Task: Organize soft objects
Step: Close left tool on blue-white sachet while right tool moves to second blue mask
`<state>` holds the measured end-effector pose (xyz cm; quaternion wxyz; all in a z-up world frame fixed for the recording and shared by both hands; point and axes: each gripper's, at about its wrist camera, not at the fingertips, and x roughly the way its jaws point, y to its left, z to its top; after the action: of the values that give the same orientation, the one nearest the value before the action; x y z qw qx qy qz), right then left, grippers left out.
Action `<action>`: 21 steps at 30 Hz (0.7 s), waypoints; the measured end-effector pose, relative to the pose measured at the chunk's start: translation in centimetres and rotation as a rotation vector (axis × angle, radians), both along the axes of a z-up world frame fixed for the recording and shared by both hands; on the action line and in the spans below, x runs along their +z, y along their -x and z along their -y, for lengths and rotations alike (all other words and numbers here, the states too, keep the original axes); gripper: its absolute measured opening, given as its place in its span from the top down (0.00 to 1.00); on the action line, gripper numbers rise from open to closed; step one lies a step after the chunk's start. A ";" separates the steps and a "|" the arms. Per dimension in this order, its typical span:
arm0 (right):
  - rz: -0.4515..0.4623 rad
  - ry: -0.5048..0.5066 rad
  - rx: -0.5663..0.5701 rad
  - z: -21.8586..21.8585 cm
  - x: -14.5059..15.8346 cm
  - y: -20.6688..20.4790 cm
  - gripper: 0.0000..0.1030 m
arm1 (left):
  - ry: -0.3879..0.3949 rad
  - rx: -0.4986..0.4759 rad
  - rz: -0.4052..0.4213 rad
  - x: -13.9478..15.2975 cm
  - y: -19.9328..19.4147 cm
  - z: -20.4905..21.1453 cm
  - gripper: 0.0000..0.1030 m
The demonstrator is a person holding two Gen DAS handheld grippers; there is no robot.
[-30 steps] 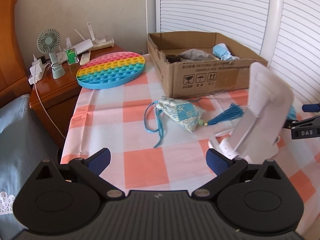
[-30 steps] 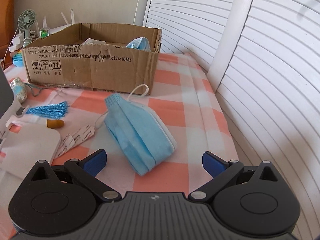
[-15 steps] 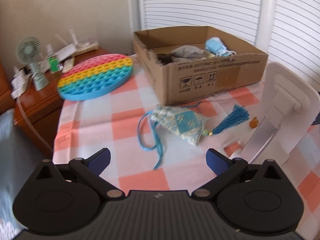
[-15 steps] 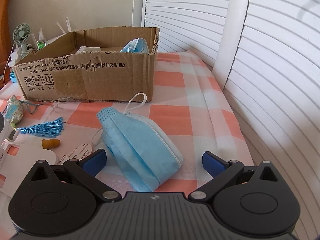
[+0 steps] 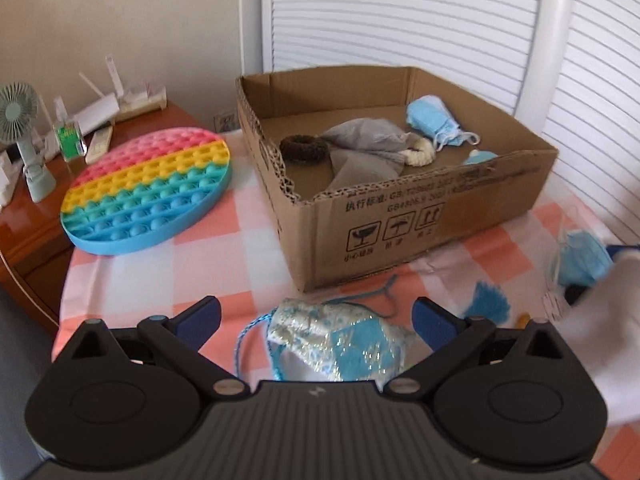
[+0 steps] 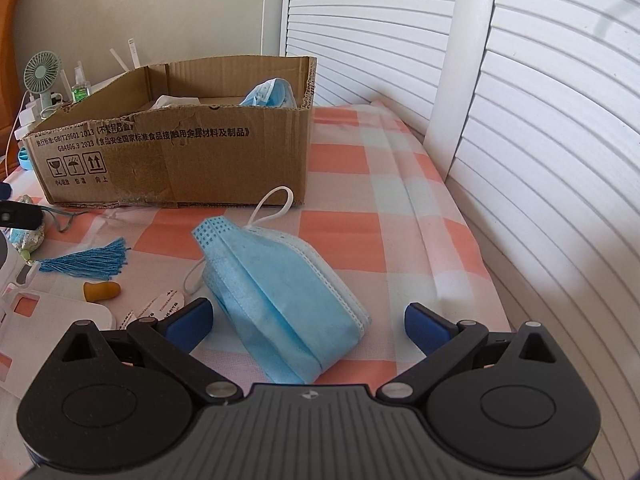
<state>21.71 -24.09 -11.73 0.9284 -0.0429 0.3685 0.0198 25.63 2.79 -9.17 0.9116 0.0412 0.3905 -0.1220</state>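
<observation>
- Left gripper (image 5: 316,318): jaws spread wide, blue pads (image 5: 202,316) well apart, nothing clamped. Body tilted downward, fingers pointing forward.
- Right gripper (image 6: 308,322): jaws spread wide, blue pads (image 6: 424,322) well apart, nothing clamped. Body low, fingers pointing forward and slightly downward.

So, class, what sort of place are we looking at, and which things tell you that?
Probably a home room, perhaps a bedroom: an orange-and-white checked tablecloth, white louvred doors, and a wooden side cabinet holding a small green desk fan.
</observation>
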 end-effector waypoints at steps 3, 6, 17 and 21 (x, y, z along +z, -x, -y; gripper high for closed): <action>0.002 0.000 -0.001 0.0 0.0 0.0 0.00 | -0.029 0.011 -0.013 -0.7 -0.1 0.3 0.02; 0.001 0.001 0.000 0.0 0.0 0.0 0.00 | -0.064 0.021 -0.021 -1.0 0.5 0.0 0.02; 0.010 0.003 0.022 0.0 0.1 0.4 0.00 | -0.086 0.151 -0.068 -1.2 2.8 -3.3 0.02; 0.010 0.008 0.045 -0.1 0.1 0.4 0.00 | -0.043 0.162 -0.077 -1.3 2.6 -2.9 0.05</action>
<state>21.28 -24.02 -11.61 0.9294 -0.0548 0.3629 0.0390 23.02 5.72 -10.49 0.9016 0.0244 0.4299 -0.0407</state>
